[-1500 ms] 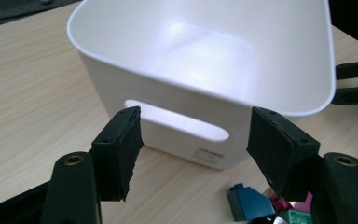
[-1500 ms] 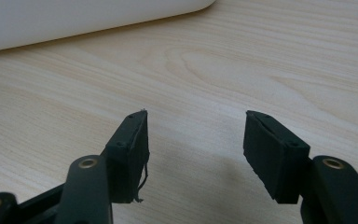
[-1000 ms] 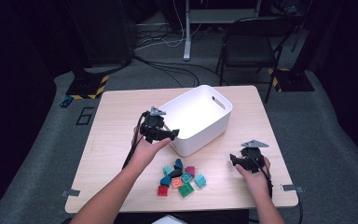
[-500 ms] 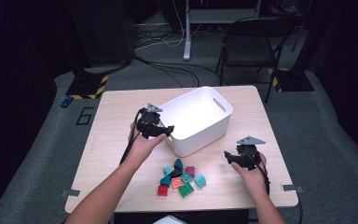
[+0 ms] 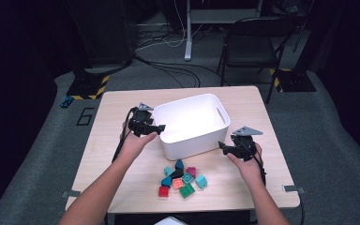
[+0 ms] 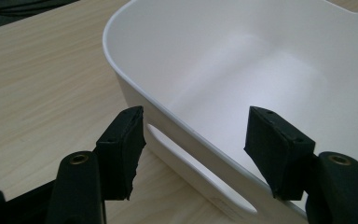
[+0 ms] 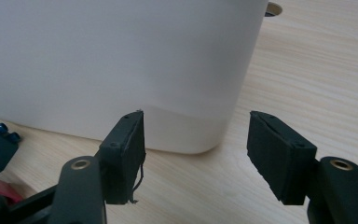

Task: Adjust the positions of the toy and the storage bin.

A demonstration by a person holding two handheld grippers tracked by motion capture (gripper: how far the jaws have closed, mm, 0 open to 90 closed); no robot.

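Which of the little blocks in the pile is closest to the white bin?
The dark blue block at the top of the pile. It lies nearest the white bin, just below its front wall, while the red and green blocks lie toward the table's near edge.

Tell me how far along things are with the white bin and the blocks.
Nothing is done: the white bin looks empty, and the toy blocks lie heaped on the table. In hand: the left gripper straddles the bin's rim by its handle slot, jaws just closing, pads not yet touching. The right gripper hangs open beside the bin.
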